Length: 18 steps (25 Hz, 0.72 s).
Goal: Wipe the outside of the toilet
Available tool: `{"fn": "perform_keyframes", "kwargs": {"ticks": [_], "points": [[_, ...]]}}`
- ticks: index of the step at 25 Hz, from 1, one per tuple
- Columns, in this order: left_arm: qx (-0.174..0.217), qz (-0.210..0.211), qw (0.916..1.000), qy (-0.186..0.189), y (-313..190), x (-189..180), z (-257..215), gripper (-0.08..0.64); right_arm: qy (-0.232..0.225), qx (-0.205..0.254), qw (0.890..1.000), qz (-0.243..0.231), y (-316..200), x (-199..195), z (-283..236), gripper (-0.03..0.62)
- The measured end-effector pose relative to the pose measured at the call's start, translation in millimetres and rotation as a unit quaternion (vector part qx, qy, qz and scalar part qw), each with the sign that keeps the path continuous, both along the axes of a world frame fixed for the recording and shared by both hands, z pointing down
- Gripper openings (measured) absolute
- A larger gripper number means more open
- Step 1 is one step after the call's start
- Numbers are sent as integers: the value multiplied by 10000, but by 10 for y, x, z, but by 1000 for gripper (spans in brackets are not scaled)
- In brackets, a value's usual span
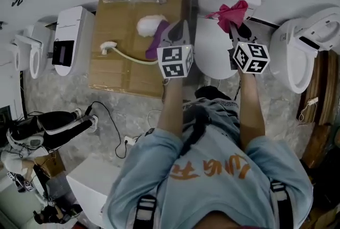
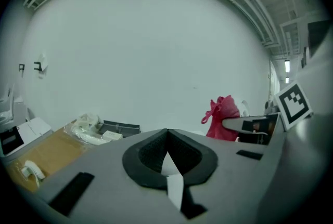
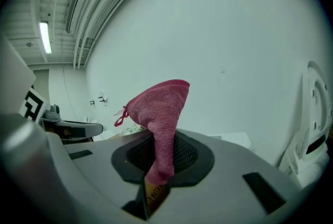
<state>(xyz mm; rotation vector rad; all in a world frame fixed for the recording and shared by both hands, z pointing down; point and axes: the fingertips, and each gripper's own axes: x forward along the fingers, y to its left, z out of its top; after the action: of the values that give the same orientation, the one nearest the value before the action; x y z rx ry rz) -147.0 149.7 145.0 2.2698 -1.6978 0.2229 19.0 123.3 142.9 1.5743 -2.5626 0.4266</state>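
The toilet [image 1: 212, 55] stands at the wall, lid down. The left gripper [image 2: 167, 153] is closed and empty. The right gripper [image 3: 164, 158] pinches a cloth [image 3: 158, 108] over the tank's front edge. Wiping seems about to start; next, press cloth onto porcelain.

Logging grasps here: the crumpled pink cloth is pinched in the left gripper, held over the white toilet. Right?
No: the right gripper pinches the crumpled pink cloth over the white toilet, as the right gripper view shows.
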Motion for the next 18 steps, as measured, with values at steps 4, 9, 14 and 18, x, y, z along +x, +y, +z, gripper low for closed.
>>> {"fn": "perform_keyframes", "kwargs": {"ticks": [4,9,14,18], "points": [[-162,-89,9998,-64,-189,23,-48,20,-126,-148,9996,-220,-259,-96,26,66],[-151,-273,9995,-89,-420,-94,-122,20,-220,-160,9985,-482,-461,-245,29,66],[-327,-88,9994,-89,-616,66,36,20,-185,-344,9985,-374,-590,-88,174,66],[-428,206,9989,-15,-912,325,157,20,-68,-365,9993,-59,-771,220,218,67]]}}
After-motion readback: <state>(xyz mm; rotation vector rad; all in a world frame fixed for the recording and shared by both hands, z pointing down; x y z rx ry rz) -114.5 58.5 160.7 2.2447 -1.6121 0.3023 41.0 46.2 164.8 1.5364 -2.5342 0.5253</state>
